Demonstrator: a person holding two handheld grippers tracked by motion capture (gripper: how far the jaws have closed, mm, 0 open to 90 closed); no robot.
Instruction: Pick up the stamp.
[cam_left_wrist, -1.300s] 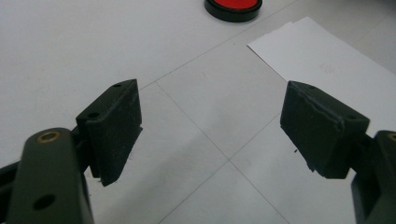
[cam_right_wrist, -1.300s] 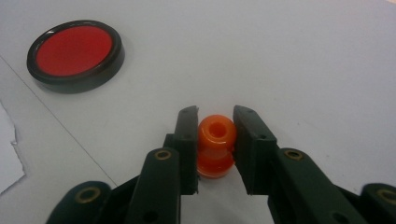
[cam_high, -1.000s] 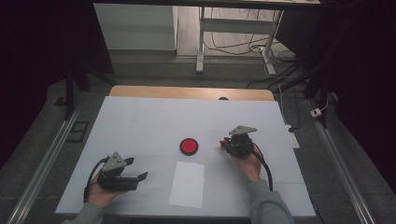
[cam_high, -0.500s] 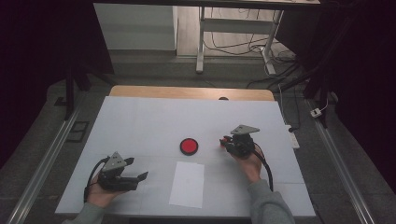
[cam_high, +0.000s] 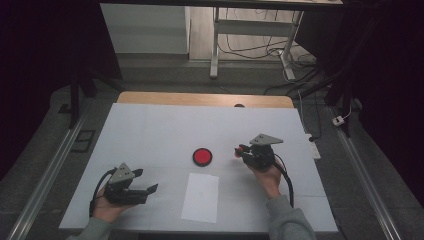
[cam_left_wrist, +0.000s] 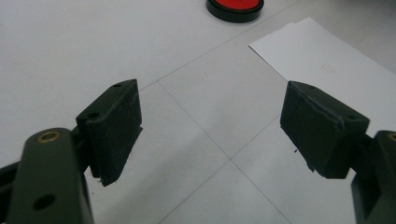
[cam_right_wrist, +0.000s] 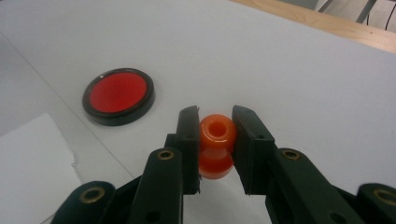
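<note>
Two grippers on the white table (cam_high: 150, 130), and your right gripper (cam_right_wrist: 215, 128) has the catch: both pads are pressed tight on a small orange spool (cam_right_wrist: 215, 142), its hollow end facing up between the jaws. From above, that right gripper (cam_high: 245, 151) sits just right of the red disc (cam_high: 202, 156), the spool a speck of red-orange at its tip, probably lifted a touch off the surface, though that's hard to call from here. Your left gripper (cam_high: 145, 191) rests low at the near left, jaws spread wide with nothing between them, pointing across toward the sheet of paper (cam_high: 201, 197) that lies just below the disc
</note>
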